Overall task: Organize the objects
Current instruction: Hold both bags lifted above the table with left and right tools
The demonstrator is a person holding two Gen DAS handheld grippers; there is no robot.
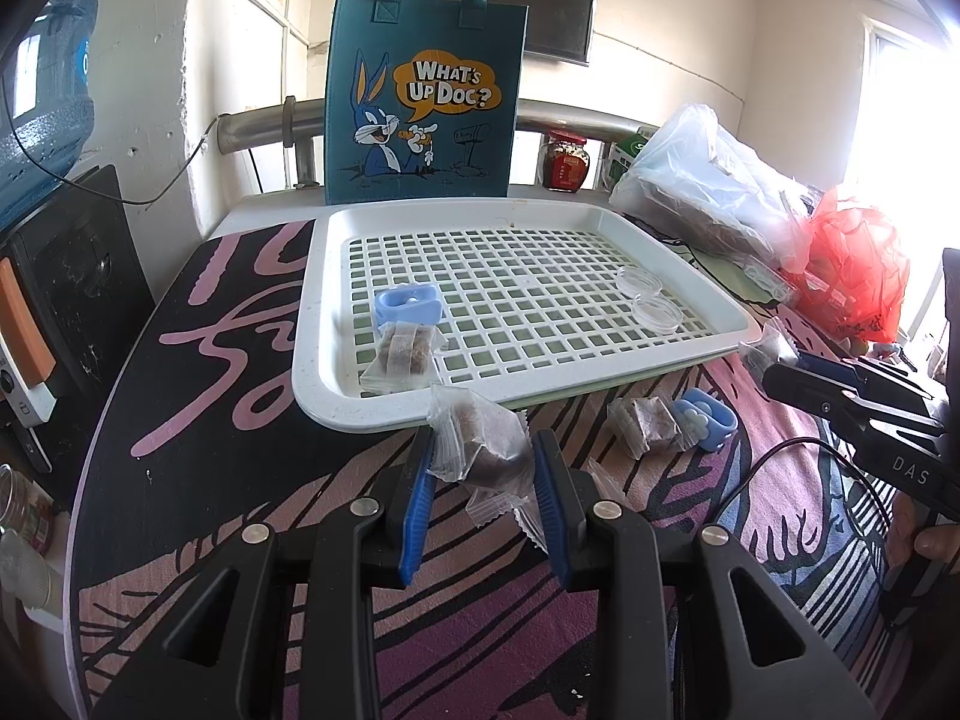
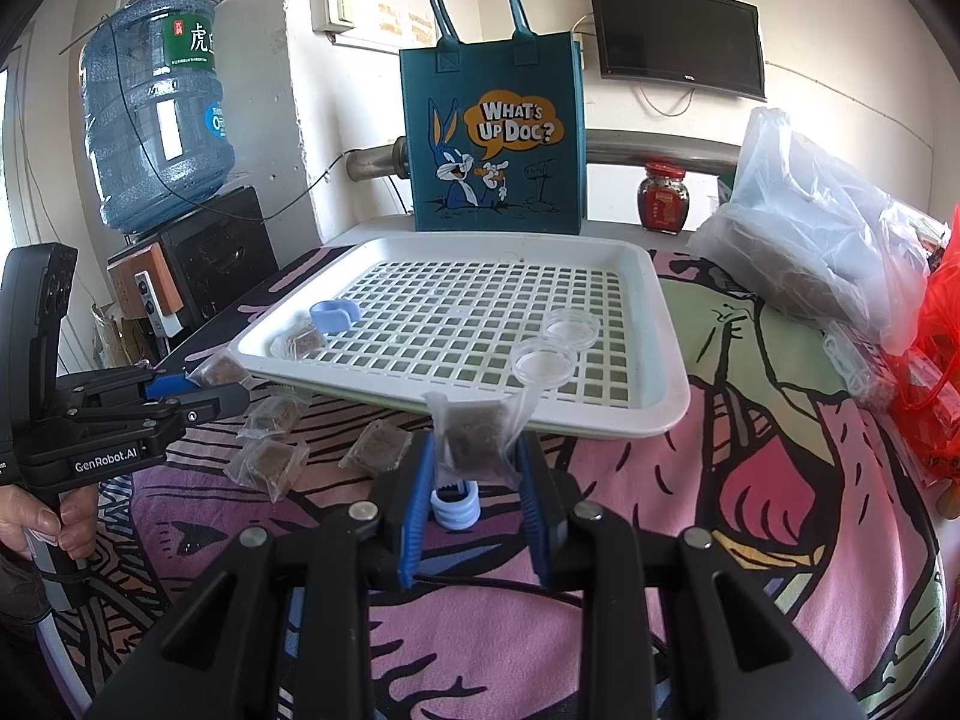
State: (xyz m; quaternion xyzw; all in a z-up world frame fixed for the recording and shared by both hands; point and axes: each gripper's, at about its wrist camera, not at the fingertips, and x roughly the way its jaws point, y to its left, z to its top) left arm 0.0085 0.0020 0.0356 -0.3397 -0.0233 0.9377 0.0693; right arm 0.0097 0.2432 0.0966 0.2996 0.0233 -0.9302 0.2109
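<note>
Tools L (image 1: 480, 462) & R (image 2: 474, 456) each clamp a brown packet (image 1: 486, 438).

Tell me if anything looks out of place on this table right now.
Several clear-wrapped brown blocks and a light blue plastic clip lie loose on the patterned cloth, outside the white slotted tray. Each gripper, left and right, holds another wrapped block in its jaws. Nothing looks spilled or broken.
</note>
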